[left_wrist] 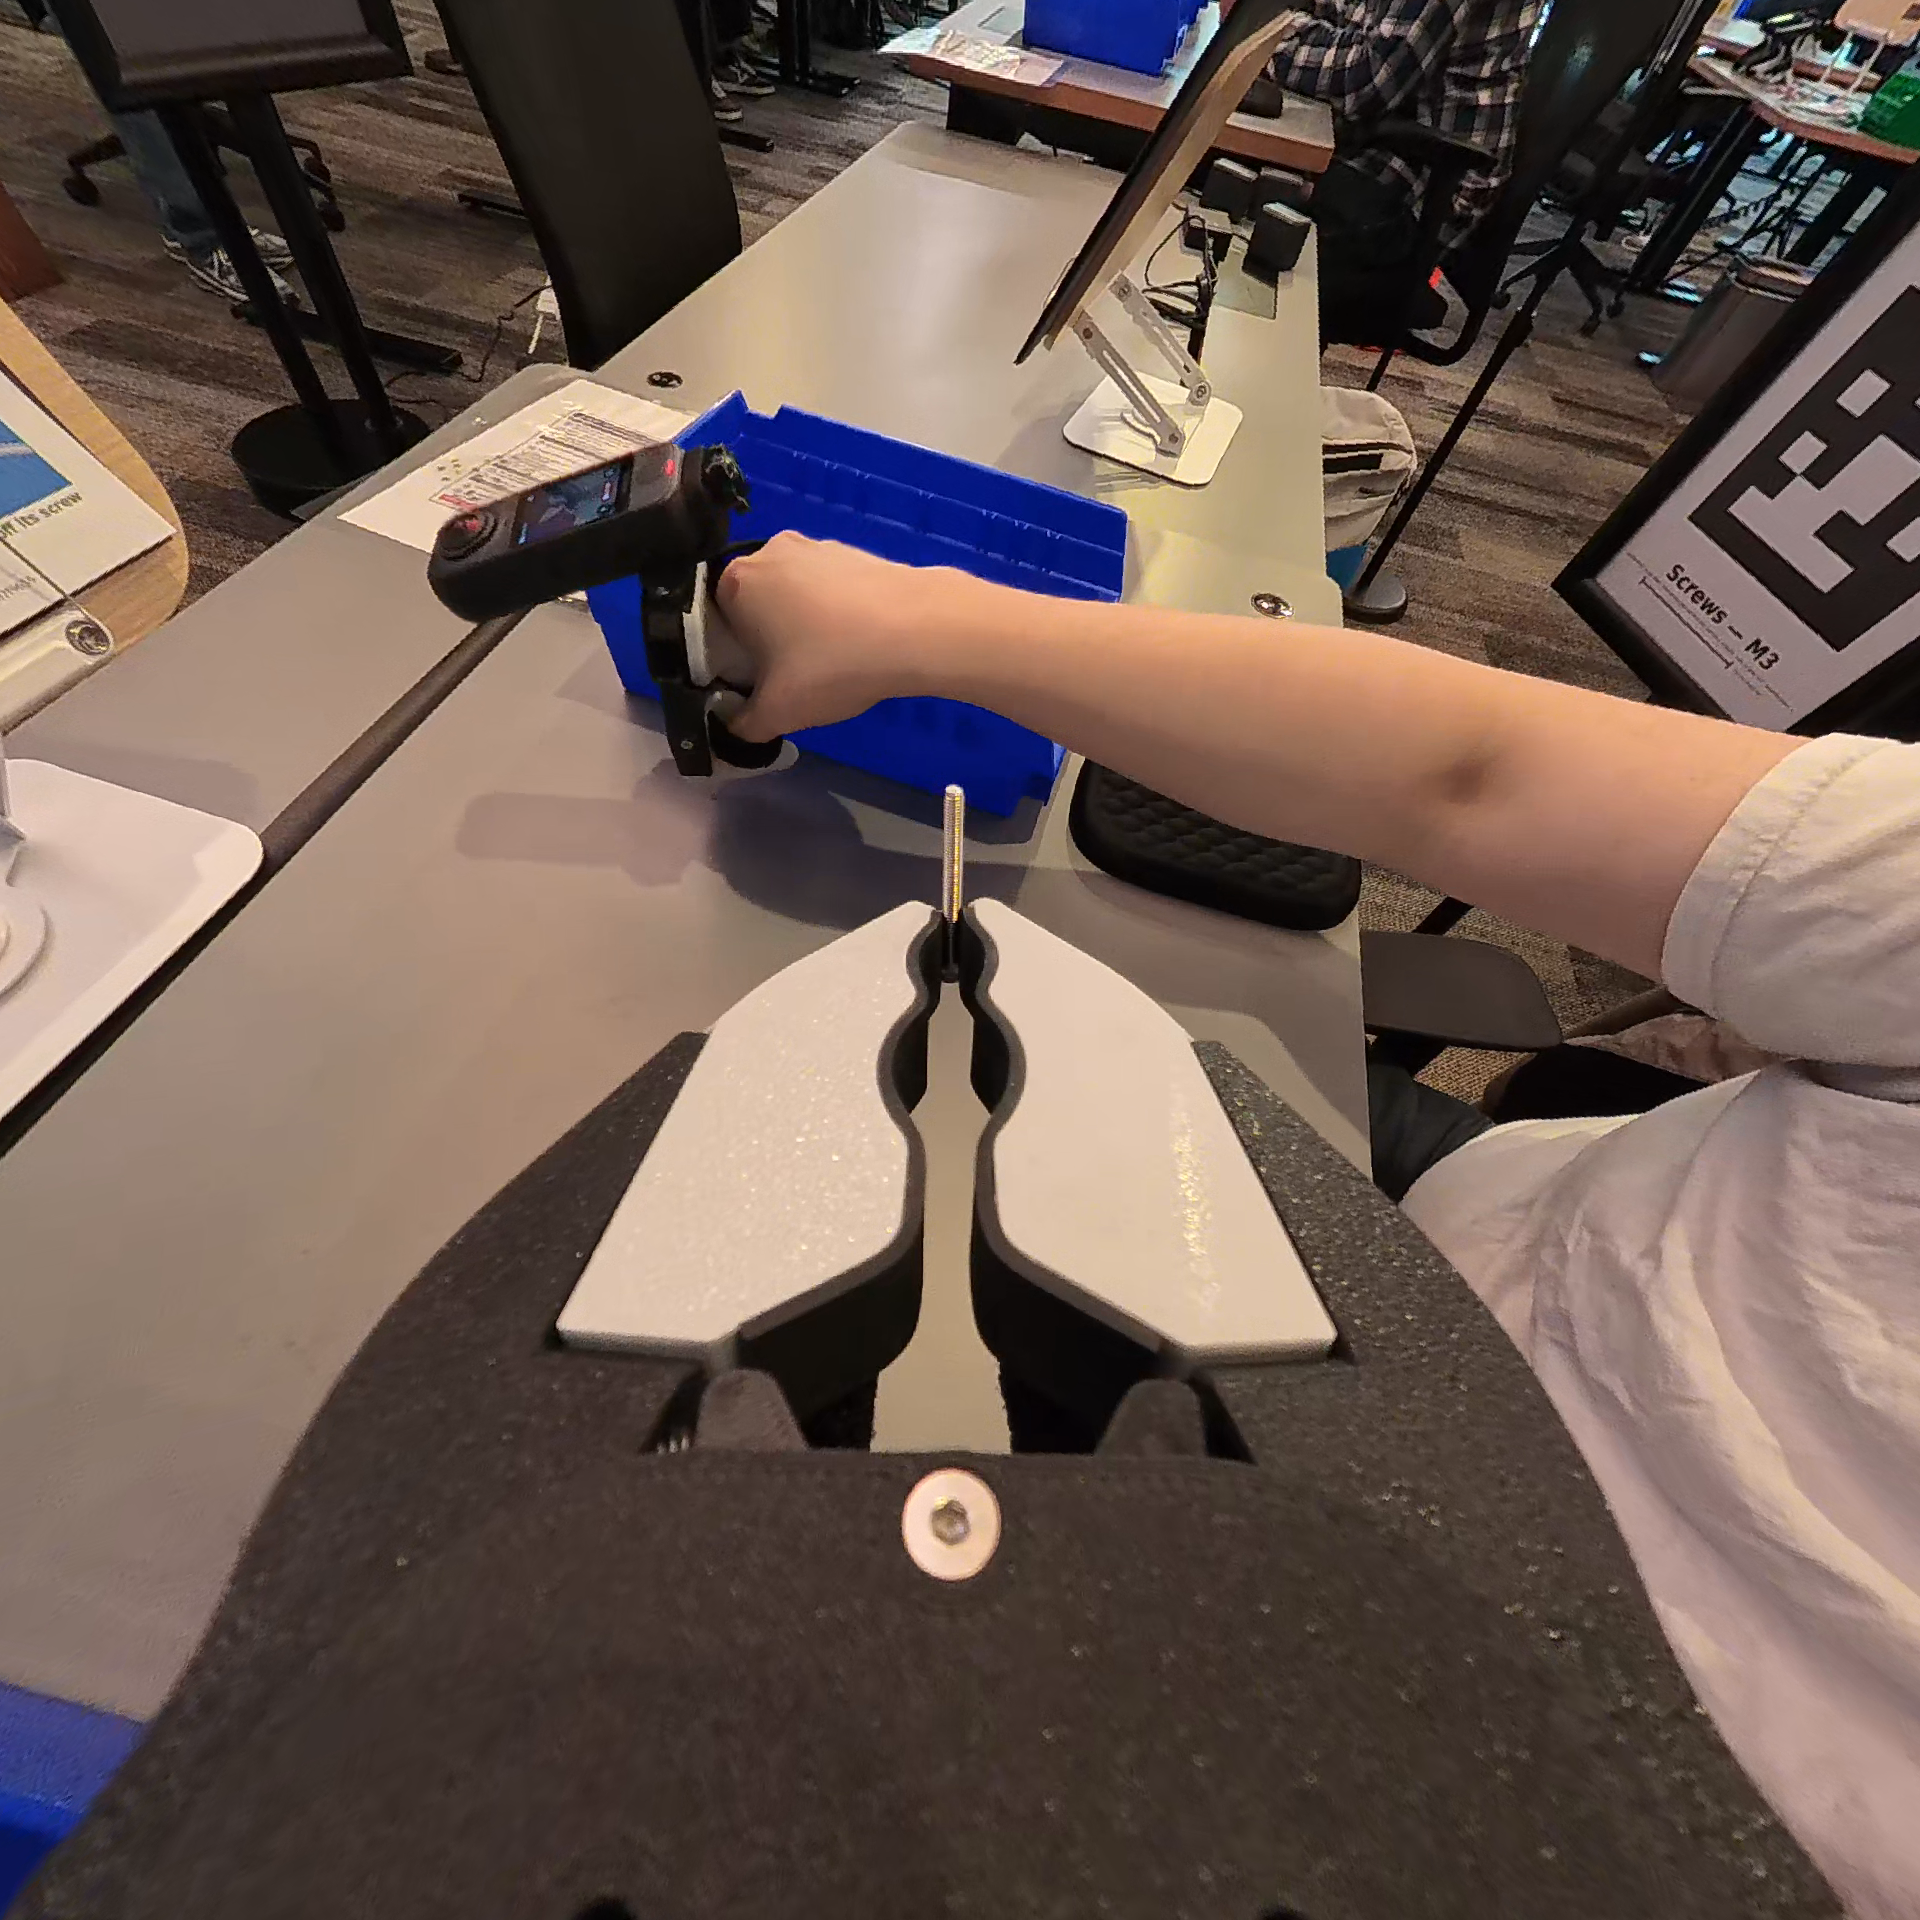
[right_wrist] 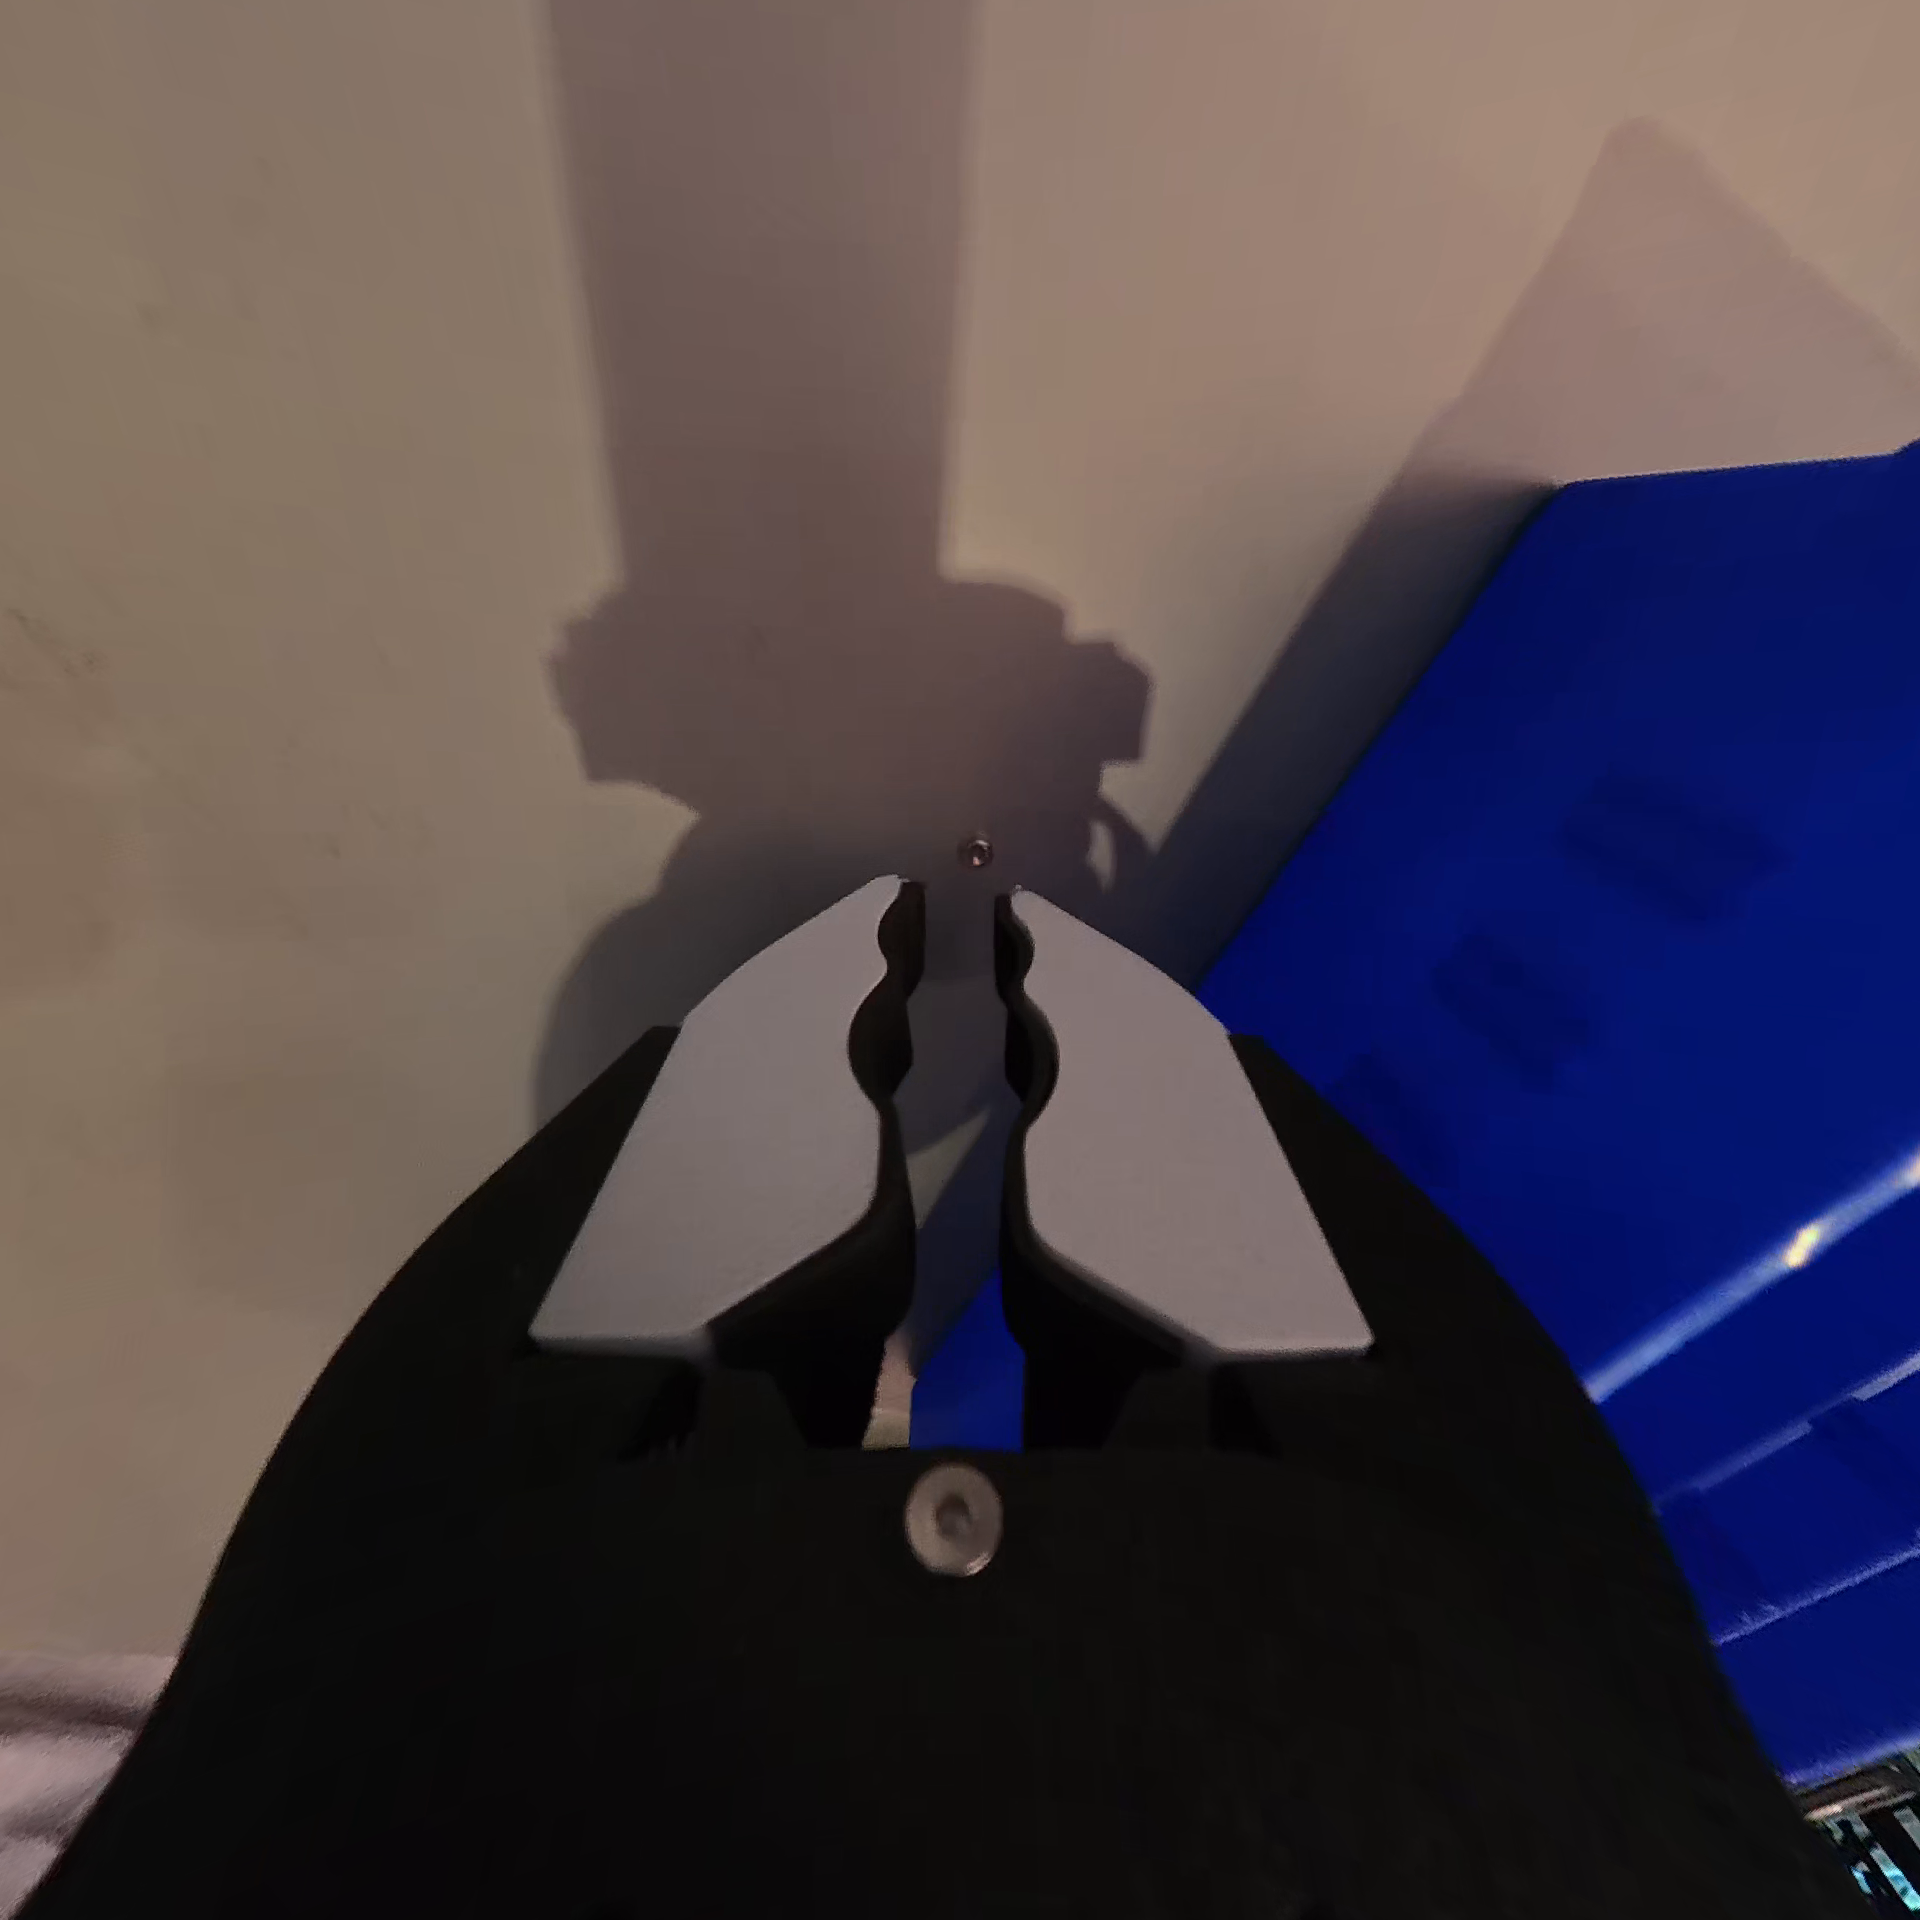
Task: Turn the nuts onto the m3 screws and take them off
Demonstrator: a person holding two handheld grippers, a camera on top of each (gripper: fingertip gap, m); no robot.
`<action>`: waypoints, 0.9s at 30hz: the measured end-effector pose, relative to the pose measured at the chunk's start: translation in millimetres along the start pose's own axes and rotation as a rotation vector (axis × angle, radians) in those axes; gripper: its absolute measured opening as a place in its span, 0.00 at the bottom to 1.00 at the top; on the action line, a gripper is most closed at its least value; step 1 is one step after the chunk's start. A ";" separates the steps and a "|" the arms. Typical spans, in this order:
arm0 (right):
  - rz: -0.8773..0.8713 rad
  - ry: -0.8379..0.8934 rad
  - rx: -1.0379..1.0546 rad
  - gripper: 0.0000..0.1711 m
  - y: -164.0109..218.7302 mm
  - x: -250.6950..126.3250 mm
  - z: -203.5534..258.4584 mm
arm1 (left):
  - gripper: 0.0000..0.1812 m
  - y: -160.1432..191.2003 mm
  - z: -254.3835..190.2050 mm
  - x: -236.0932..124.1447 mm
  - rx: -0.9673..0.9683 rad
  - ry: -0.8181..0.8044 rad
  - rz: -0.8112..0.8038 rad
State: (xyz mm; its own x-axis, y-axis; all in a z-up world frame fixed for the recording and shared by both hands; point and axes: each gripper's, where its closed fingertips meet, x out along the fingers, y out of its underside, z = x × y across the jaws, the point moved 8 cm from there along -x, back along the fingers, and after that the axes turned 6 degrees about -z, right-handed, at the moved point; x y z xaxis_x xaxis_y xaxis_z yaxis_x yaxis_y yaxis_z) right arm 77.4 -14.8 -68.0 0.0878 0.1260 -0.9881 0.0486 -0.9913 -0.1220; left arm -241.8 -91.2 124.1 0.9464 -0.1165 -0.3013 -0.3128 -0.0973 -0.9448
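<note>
One screw (left_wrist: 953, 852) pinched upright in left gripper (left_wrist: 953, 914); right gripper (right_wrist: 958, 891) slightly spread over nut (right_wrist: 977, 853) near bin (right_wrist: 1558, 935) — tiny nut could skid away

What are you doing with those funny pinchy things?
A person is holding a pinching tool in each hand at a grey table. The left tool is shut on a thin metal screw, which sticks out past its tips. The right tool is open and points down at the table, just short of a tiny nut lying there beside a blue bin. The nut is not picked up or on the screw yet.
</note>
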 end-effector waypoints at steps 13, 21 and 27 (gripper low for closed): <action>0.014 -0.042 0.010 0.09 -3.4 10.1 -2.5 | 0.01 1.5 -0.4 3.1 0.005 -0.002 0.019; 0.028 -0.022 -0.005 0.09 -4.5 12.8 -2.6 | 0.01 3.3 -1.6 7.0 0.011 -0.002 0.040; 0.031 -0.035 -0.020 0.06 -5.3 13.1 -1.9 | 0.01 3.8 -3.0 9.0 0.013 0.003 0.047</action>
State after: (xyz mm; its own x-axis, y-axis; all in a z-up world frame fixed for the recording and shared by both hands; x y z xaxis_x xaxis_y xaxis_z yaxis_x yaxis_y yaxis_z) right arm 80.2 -7.8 -80.2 0.0547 0.0932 -0.9941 0.0666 -0.9938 -0.0895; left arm -234.7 -95.6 118.2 0.9304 -0.1232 -0.3451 -0.3559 -0.0792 -0.9312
